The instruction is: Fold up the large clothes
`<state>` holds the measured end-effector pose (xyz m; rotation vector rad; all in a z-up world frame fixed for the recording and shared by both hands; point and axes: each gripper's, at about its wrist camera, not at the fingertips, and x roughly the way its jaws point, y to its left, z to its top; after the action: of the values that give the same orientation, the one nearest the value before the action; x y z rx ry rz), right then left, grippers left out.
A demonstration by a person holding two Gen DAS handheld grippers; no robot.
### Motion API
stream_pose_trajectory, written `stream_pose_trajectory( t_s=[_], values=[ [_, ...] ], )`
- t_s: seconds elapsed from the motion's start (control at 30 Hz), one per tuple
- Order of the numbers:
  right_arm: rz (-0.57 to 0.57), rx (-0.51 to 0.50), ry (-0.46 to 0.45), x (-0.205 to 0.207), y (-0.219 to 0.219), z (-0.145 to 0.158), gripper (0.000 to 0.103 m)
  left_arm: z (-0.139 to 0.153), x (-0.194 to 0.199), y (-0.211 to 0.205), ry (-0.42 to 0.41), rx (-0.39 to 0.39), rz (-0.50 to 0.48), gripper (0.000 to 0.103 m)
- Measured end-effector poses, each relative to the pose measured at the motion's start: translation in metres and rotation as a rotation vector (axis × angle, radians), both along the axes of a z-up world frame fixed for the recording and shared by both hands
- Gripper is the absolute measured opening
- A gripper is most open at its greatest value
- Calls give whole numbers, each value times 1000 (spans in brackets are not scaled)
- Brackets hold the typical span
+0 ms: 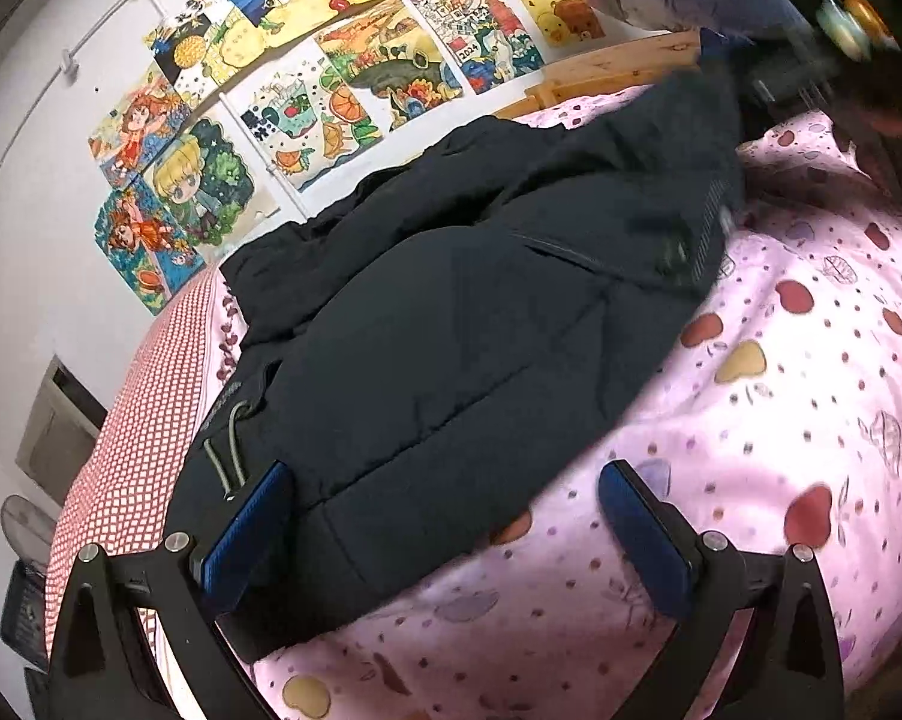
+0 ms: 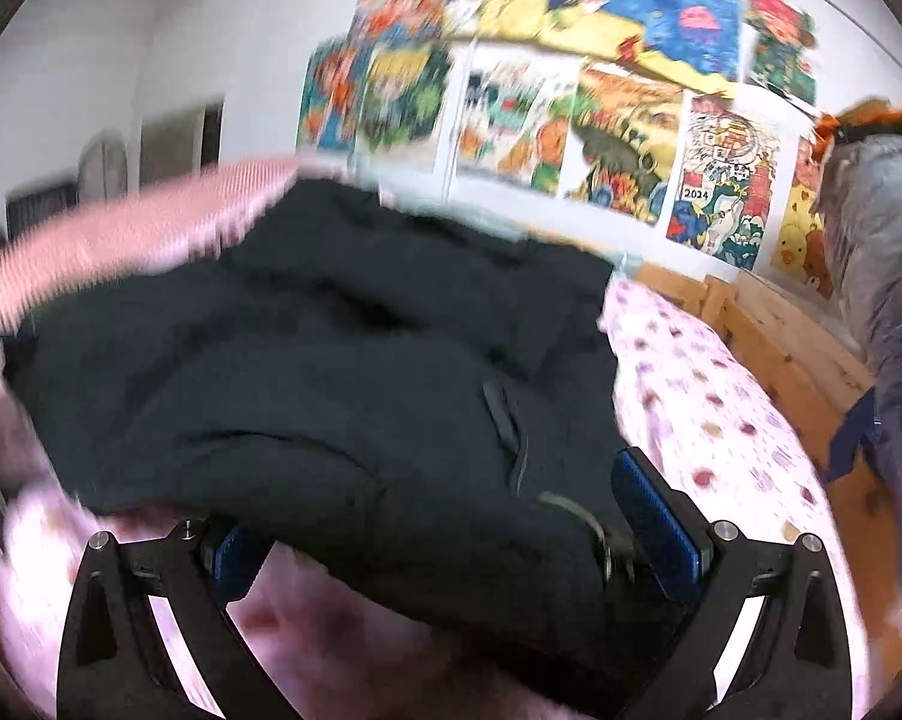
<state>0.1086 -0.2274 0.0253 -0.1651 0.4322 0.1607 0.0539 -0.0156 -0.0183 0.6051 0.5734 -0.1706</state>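
A large dark navy padded jacket (image 1: pixel 451 300) lies spread on a bed with a pink spotted cover (image 1: pixel 781 420). My left gripper (image 1: pixel 445 510) is open, its blue pads (image 1: pixel 247 522) wide apart over the jacket's near hem, by a grey drawcord (image 1: pixel 229 450). In the right wrist view the same jacket (image 2: pixel 331 372) fills the middle, blurred by motion. My right gripper (image 2: pixel 445 528) is open, with the jacket's edge lying between its blue pads (image 2: pixel 661 522). The left pad is partly hidden under the fabric.
Colourful drawings (image 1: pixel 331 78) cover the white wall behind the bed. A wooden bed frame (image 2: pixel 781 348) runs along the right. A person in grey and blue clothes (image 2: pixel 889 276) stands at the far right. A red checked sheet (image 1: pixel 133 420) shows at the left bed edge.
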Motion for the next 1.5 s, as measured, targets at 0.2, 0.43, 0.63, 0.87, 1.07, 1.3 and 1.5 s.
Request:
stream_pose_trajectory(
  t_s=[0.2, 0.43, 0.63, 0.87, 1.07, 1.3, 1.5],
  values=[
    [-10, 113, -46, 31, -12, 14, 101, -3, 19, -9, -53, 62, 78, 103],
    [2, 105, -104, 54, -8, 17, 101, 6, 33, -13, -170, 87, 231, 103],
    [1, 110, -124, 56, -17, 17, 101, 37, 37, -9, -273, 73, 263, 103],
    [27, 75, -95, 47, -20, 12, 101, 49, 32, 3, -279, 75, 262, 103],
    [22, 8, -82, 32, -14, 6, 101, 53, 29, 1, -311, 133, 238, 89],
    [37, 139, -38, 6, -34, -24, 101, 43, 23, 9, -282, 35, 219, 67],
    [19, 71, -66, -16, -23, -31, 72, 38, 20, 15, -255, -33, 206, 55]
  ],
)
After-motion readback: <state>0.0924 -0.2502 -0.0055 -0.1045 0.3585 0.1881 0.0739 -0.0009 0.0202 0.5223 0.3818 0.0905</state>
